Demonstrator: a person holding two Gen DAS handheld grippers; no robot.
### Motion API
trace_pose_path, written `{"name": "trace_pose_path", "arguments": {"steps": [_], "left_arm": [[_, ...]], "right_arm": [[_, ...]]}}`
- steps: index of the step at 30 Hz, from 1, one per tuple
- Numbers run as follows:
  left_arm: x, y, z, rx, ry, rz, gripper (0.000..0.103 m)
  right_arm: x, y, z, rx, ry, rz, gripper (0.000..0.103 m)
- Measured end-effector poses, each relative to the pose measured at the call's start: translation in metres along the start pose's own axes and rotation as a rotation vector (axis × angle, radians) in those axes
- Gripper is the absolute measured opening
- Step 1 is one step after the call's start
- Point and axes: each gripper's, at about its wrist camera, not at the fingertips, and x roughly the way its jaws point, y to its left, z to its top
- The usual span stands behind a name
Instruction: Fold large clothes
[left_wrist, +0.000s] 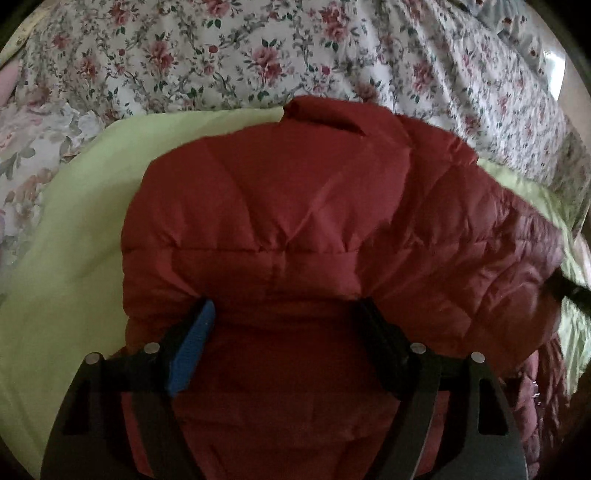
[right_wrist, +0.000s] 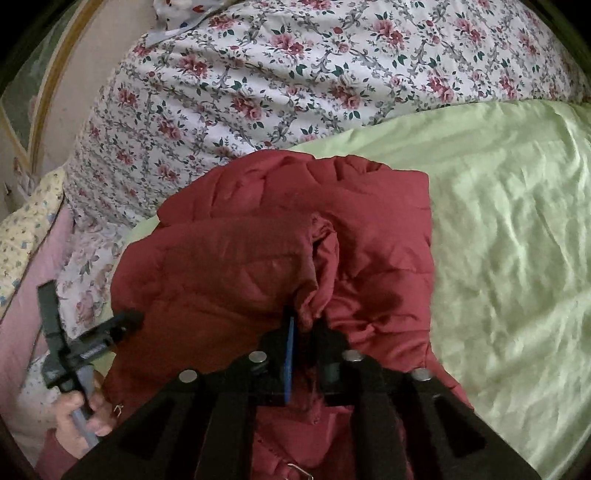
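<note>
Right wrist view: the right gripper (right_wrist: 301, 325) is pinched closed on a gathered edge of a puffy, quilted dark red jacket (right_wrist: 258, 266), which lies on a pale green satin sheet (right_wrist: 498, 240) spread over a bed with a white, rose-patterned floral cover (right_wrist: 258, 74). Left wrist view: the left gripper (left_wrist: 284, 314) has its fingers spread wide, pressing into or straddling a thick bulge of the same jacket (left_wrist: 295, 206); no fabric is pinched between them. To fold well, the right side should probably lift its edge evenly across while the left holds the bulk steady, since the slippery padding could slide or spring back open.
</note>
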Motion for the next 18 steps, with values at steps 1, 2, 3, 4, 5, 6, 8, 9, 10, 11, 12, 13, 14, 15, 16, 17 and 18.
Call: {"name": "trace_pose_path", "arguments": {"steps": [1, 2, 3, 4, 5, 6, 8, 9, 10, 11, 12, 13, 14, 15, 16, 17, 18], "left_arm": [[0.001, -0.001, -0.001, 0.003, 0.001, 0.006, 0.079], [0.001, -0.001, -0.001, 0.004, 0.003, 0.01, 0.079], [0.001, -0.001, -0.002, 0.003, 0.003, 0.011, 0.079], [0.002, -0.001, -0.002, 0.004, 0.005, 0.014, 0.079], [0.002, -0.001, 0.0, 0.005, 0.005, 0.017, 0.079], [0.003, -0.001, 0.0, 0.006, 0.005, 0.02, 0.079], [0.004, -0.002, -0.001, 0.011, 0.004, 0.026, 0.079], [0.004, -0.002, -0.001, 0.012, 0.002, 0.028, 0.079], [0.005, -0.002, -0.001, 0.014, 0.001, 0.03, 0.079], [0.005, -0.002, -0.001, 0.016, 0.001, 0.032, 0.079], [0.005, -0.002, -0.002, 0.017, 0.001, 0.032, 0.079], [0.005, -0.002, -0.002, 0.018, 0.001, 0.031, 0.079], [0.005, -0.002, -0.002, 0.018, 0.001, 0.031, 0.079], [0.005, -0.002, -0.002, 0.018, 0.0, 0.032, 0.079], [0.005, -0.002, -0.002, 0.02, 0.001, 0.032, 0.079], [0.004, -0.003, -0.003, 0.022, 0.001, 0.031, 0.079], [0.002, -0.003, -0.003, 0.024, 0.0, 0.029, 0.079]], "right_arm": [[-0.009, 0.002, 0.002, -0.011, -0.033, -0.022, 0.021], [-0.021, 0.007, 0.003, -0.035, -0.081, -0.054, 0.025], [-0.032, 0.014, 0.003, -0.067, -0.133, -0.088, 0.028], [-0.043, 0.024, 0.003, -0.103, -0.184, -0.107, 0.036], [-0.054, 0.036, 0.002, -0.152, -0.233, -0.099, 0.043], [-0.058, 0.045, 0.002, -0.183, -0.247, -0.082, 0.044], [-0.056, 0.064, -0.001, -0.258, -0.235, -0.046, 0.046], [-0.046, 0.074, -0.004, -0.293, -0.205, -0.043, 0.047], [-0.035, 0.079, -0.006, -0.312, -0.169, -0.048, 0.047], [-0.024, 0.081, -0.007, -0.317, -0.135, -0.051, 0.046], [-0.008, 0.08, -0.01, -0.309, -0.084, -0.058, 0.047], [0.001, 0.079, -0.011, -0.299, -0.056, -0.064, 0.046], [0.01, 0.075, -0.012, -0.285, -0.025, -0.074, 0.046], [0.019, 0.07, -0.012, -0.267, 0.003, -0.089, 0.046], [0.025, 0.064, -0.011, -0.246, 0.025, -0.104, 0.045], [0.029, 0.058, -0.011, -0.227, 0.041, -0.114, 0.045], [0.033, 0.05, -0.012, -0.206, 0.058, -0.114, 0.045]]}}
